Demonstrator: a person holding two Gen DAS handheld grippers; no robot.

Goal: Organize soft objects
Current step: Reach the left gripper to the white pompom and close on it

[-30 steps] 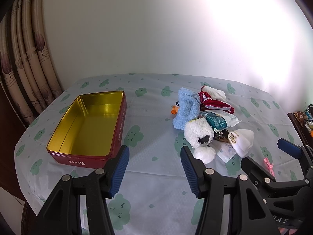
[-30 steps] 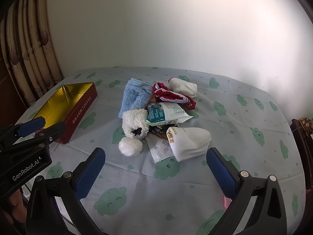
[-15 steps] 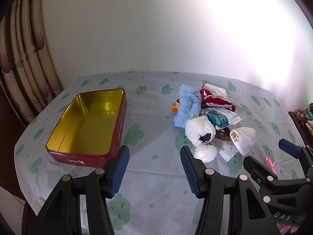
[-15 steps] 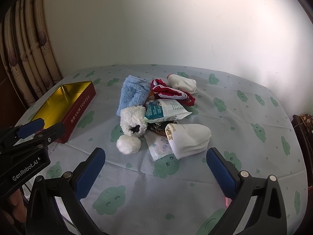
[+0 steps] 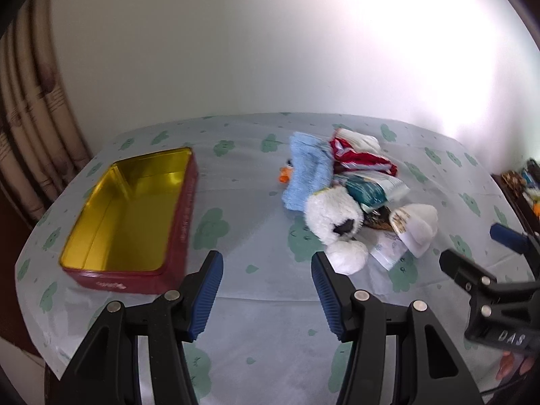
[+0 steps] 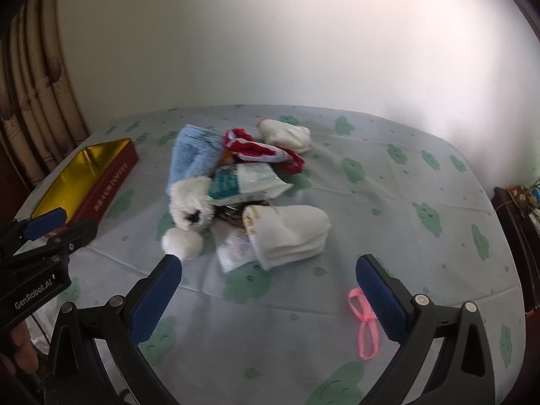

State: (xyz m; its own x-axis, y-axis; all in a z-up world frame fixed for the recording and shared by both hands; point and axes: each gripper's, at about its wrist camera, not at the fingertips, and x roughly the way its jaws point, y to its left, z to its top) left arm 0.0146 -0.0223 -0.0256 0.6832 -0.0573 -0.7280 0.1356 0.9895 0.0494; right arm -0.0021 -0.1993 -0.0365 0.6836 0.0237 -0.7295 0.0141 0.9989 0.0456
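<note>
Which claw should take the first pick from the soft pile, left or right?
Right, probably. The right claw is open and faces the folded white socks directly. The left claw is also open but points between the tin and the pile.

Your table wears a pale blue cloth [image 6: 388, 175] printed with green clouds. A plain white wall [image 6: 270, 40] rises at the far side. On your far left hang beige pleated curtains [image 5: 30, 128] with brown motifs. At the right edge stands dark wooden furniture [image 6: 513, 209].
</note>
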